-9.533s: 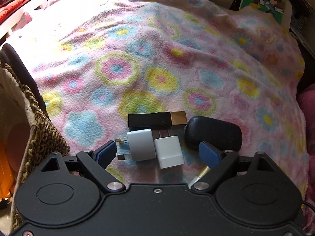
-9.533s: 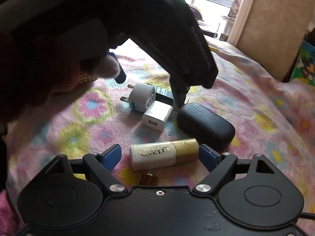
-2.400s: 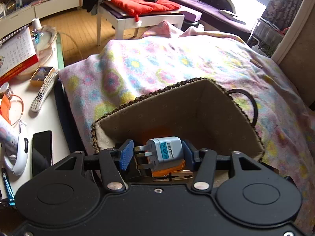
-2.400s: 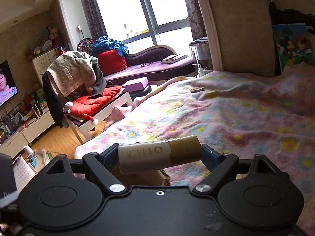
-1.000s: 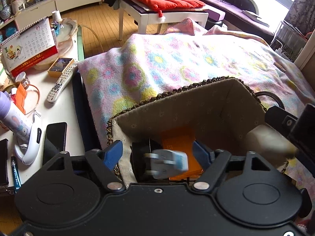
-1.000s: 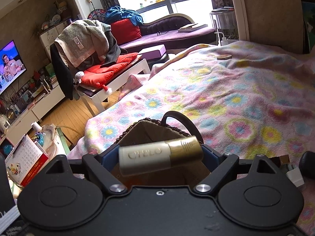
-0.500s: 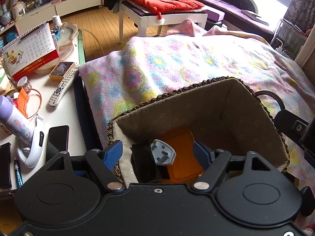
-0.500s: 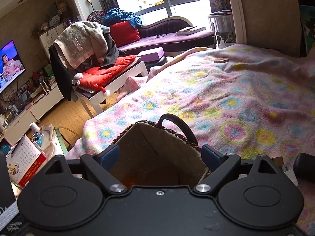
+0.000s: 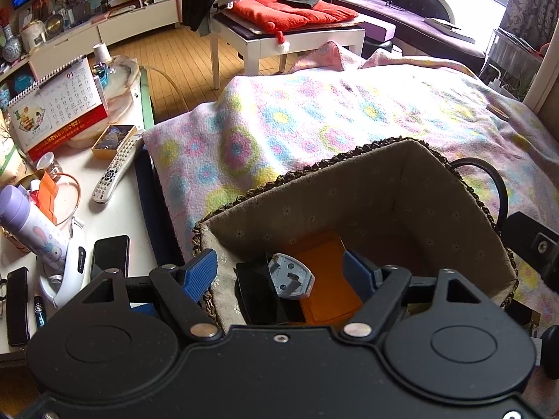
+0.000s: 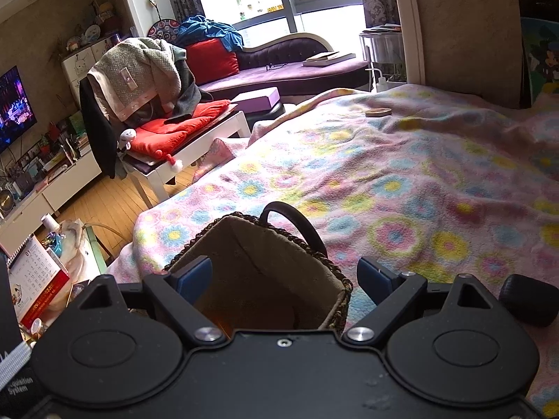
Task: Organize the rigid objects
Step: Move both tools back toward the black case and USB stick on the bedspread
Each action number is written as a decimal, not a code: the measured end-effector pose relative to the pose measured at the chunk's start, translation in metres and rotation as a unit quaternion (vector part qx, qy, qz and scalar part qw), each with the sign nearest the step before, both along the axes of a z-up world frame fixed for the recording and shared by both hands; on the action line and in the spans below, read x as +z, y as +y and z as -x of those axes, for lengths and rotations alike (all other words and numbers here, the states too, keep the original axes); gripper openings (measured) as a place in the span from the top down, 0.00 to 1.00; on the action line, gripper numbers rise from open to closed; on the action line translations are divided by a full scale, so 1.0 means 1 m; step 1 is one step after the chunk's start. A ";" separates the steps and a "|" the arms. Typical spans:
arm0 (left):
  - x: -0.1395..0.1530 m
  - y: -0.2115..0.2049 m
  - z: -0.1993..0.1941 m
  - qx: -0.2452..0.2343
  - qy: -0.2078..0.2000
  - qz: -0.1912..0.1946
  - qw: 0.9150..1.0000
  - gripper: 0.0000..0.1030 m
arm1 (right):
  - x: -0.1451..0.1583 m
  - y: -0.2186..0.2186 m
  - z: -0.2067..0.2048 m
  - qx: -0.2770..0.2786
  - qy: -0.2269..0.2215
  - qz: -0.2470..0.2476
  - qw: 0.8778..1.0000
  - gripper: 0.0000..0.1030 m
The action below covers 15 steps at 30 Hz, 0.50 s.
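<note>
Woven basket (image 9: 464, 188) already contains the grey plug adapter (image 9: 291, 276); left gripper (image 9: 279, 272) and right gripper (image 10: 284, 277) hover above it, jaws open and empty. I judge the next move calls for fetching the black case (image 10: 529, 300).

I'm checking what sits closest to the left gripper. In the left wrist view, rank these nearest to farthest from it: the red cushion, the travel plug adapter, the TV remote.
1. Travel plug adapter: in the basket, between the open left gripper's fingers.
2. TV remote: on the white table, left.
3. Red cushion: on the white bench, far back.
</note>
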State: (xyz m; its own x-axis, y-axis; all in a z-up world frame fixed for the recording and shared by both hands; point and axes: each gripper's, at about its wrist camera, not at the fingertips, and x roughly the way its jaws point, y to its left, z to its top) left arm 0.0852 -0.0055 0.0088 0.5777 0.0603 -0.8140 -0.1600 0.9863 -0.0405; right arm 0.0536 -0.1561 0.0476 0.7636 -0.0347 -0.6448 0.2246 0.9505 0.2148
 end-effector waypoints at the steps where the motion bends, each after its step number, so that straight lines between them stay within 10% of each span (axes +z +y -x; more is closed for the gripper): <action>1: 0.000 0.000 0.000 -0.001 -0.002 -0.002 1.000 0.27 | 0.000 -0.001 0.001 -0.001 0.000 0.001 1.000 0.12; 15: 0.008 -0.016 0.008 -0.024 -0.037 -0.039 0.998 0.22 | -0.006 -0.018 0.020 -0.025 0.017 0.024 0.999 0.12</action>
